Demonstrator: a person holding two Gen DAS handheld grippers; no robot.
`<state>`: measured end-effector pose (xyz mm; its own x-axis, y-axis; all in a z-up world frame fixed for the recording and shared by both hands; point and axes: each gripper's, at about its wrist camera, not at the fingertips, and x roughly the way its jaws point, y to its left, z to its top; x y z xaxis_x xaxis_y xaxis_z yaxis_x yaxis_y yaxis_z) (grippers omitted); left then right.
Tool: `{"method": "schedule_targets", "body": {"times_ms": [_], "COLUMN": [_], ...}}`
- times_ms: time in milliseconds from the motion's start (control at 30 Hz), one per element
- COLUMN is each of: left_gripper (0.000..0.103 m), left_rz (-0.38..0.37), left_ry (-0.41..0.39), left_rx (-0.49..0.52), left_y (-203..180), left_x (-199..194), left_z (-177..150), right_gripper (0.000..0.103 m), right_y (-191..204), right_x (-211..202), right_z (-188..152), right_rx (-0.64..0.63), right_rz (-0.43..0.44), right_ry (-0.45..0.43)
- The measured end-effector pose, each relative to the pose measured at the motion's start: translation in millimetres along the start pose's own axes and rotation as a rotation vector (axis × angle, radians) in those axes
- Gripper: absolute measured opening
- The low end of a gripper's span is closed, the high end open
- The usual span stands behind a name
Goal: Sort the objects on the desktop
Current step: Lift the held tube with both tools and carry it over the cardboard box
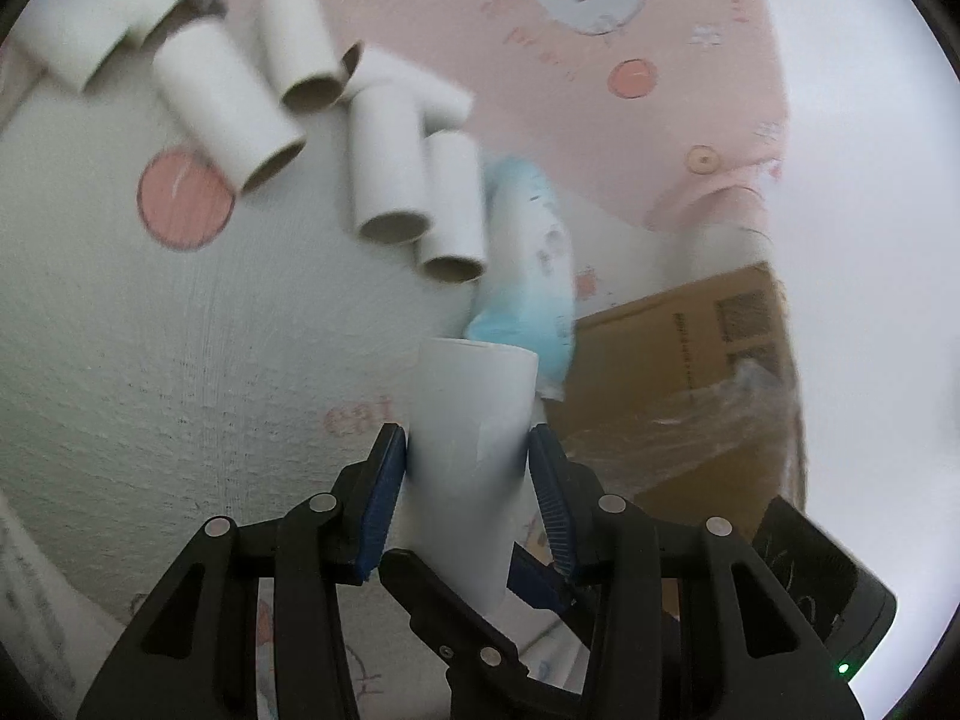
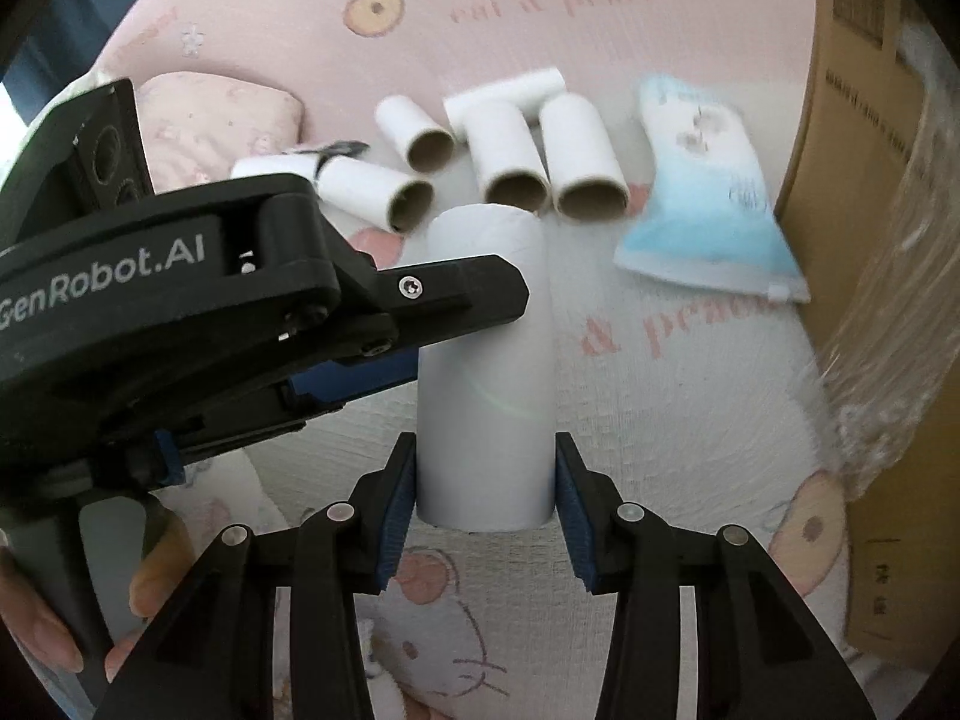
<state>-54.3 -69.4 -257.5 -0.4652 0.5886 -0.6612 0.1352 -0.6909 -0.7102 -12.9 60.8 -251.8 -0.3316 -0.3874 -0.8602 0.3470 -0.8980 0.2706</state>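
Observation:
One white cardboard tube [image 1: 474, 420] [image 2: 486, 396] is held off the bedsheet by both grippers. My left gripper [image 1: 468, 456] is shut on it, a blue pad against each side. In the right wrist view the left gripper [image 2: 474, 336] reaches in from the left and clamps the tube's upper half. My right gripper [image 2: 486, 480] is shut on the tube's lower end, both pads touching it. One of its black fingers [image 1: 444, 612] crosses under the tube in the left wrist view. Several more white tubes [image 1: 390, 174] [image 2: 516, 156] lie in a loose group further back.
A blue and white pouch [image 1: 528, 276] [image 2: 702, 198] lies right of the tubes. A cardboard box [image 1: 678, 372] [image 2: 864, 180] with clear plastic wrap stands on the right. A pink pillow [image 2: 222, 120] sits at the far left. A person's hand [image 2: 150, 588] holds the left gripper.

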Motion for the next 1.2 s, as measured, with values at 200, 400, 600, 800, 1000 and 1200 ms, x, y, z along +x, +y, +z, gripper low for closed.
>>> {"method": "schedule_targets", "body": {"times_ms": [200,400,600,800,1000,1200], "left_gripper": [0.047,0.046,0.046,0.046,0.046,0.046], "left_rz": [0.029,0.029,0.034,0.017,-0.031,-0.077], "left_ry": [-0.072,-0.122,-0.158,-0.219,-0.239,-0.243], "left_rx": [0.129,0.177,0.21,0.229,0.276,0.33], "left_y": [-27,-44,-65,-90,-121,-154], "left_x": [-26,-48,-67,-87,-96,-92], "left_z": [-10,-14,-19,-23,-21,-21], "right_gripper": [0.041,0.041,0.041,0.041,0.041,0.041], "right_y": [13,25,20,6,-4,-21], "right_x": [-22,-41,-69,-94,-126,-154], "right_z": [-4,-5,5,16,24,32], "right_rx": [-0.017,-0.041,-0.056,-0.085,-0.108,-0.115], "right_rz": [0.021,0.042,0.08,0.105,0.111,0.102], "right_ry": [-0.047,-0.08,-0.114,-0.163,-0.234,-0.282]}}
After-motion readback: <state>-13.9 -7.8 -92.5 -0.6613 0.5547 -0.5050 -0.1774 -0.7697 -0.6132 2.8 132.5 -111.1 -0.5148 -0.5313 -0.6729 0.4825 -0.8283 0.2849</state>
